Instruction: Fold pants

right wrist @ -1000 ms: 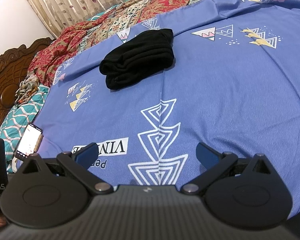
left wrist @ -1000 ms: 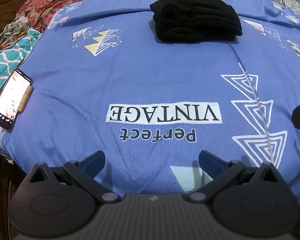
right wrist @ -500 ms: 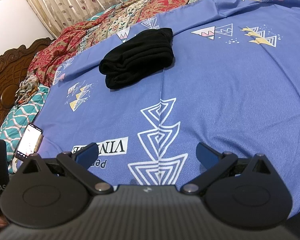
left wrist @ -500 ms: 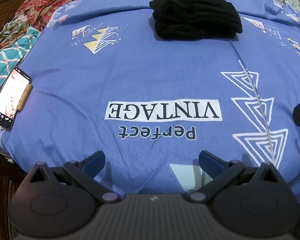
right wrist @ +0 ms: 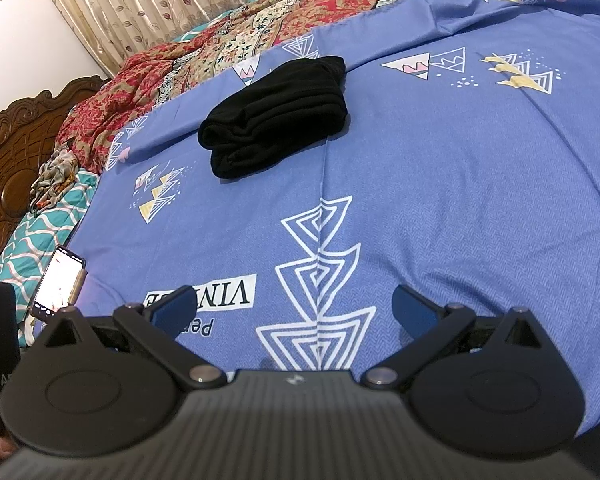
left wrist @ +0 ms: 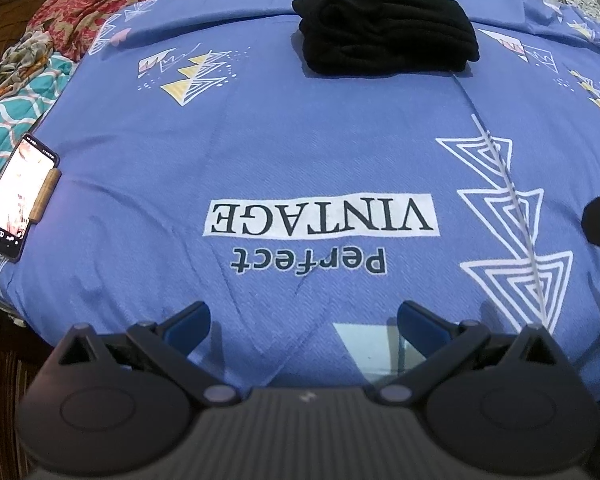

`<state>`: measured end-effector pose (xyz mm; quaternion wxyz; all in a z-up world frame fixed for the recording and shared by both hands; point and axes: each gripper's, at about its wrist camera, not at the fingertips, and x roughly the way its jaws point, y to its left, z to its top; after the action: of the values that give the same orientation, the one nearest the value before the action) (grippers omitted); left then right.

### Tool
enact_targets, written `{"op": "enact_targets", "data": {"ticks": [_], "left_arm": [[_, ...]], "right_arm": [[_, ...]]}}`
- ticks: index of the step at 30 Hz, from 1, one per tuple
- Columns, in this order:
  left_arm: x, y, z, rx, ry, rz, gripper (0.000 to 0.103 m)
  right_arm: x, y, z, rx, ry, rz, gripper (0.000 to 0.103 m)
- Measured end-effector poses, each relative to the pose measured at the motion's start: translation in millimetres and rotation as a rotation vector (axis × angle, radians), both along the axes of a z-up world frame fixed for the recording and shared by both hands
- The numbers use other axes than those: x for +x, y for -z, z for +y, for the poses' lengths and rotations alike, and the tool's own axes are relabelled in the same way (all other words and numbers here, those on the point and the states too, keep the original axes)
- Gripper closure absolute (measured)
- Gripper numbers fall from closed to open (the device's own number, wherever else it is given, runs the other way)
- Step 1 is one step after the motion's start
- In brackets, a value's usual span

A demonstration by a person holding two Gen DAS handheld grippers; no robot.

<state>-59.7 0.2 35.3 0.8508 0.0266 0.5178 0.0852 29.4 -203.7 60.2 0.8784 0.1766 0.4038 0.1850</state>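
Your black pants (left wrist: 386,30) lie on the far side of the bed's blue sheet (left wrist: 300,152), already stacked in a compact, squared bundle, so the folding looks finished (or very nearly). Both tools sit well back from it: the left hand-held gripper (left wrist: 304,316) and the right hand-held gripper (right wrist: 294,302) each stand wide open with nothing between the blue pads. If you want a last check, look at the rounded end in the right view (right wrist: 274,114), where the layers bulge a little; press it flat from above rather than pinching one layer, which would drag the stack apart. Reaching there means crossing open sheet only. Keep your left side clear of the lit phone (left wrist: 14,194) at the bed's edge, near the teal quilt (left wrist: 8,120).
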Motion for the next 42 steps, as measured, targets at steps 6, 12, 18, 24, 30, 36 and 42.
{"op": "enact_targets", "data": {"ticks": [6, 12, 18, 24, 30, 36, 42], "left_arm": [[-1, -1, -1, -0.006, 0.009, -0.001, 0.000], [-1, -1, -2, -0.009, 0.018, 0.001, 0.000], [0, -1, -3, -0.010, 0.025, 0.003, 0.000], [0, -2, -3, -0.014, 0.031, 0.003, 0.000], [0, -3, -3, -0.023, 0.035, 0.002, 0.000], [0, -6, -3, -0.032, 0.038, -0.003, 0.000], [-1, -9, -4, -0.035, 0.039, -0.011, 0.000]], "right_arm": [[0, 0, -1, 0.000, -0.001, 0.000, 0.000], [0, 0, -1, 0.000, -0.001, 0.000, 0.000], [0, 0, -1, 0.000, -0.001, 0.000, 0.000], [0, -3, 1, -0.005, 0.004, -0.010, 0.000], [-1, -6, 4, -0.008, 0.016, -0.023, 0.000], [-1, -10, 5, -0.012, 0.021, -0.039, 0.000], [-2, -16, 3, 0.000, 0.030, -0.056, 0.000]]}}
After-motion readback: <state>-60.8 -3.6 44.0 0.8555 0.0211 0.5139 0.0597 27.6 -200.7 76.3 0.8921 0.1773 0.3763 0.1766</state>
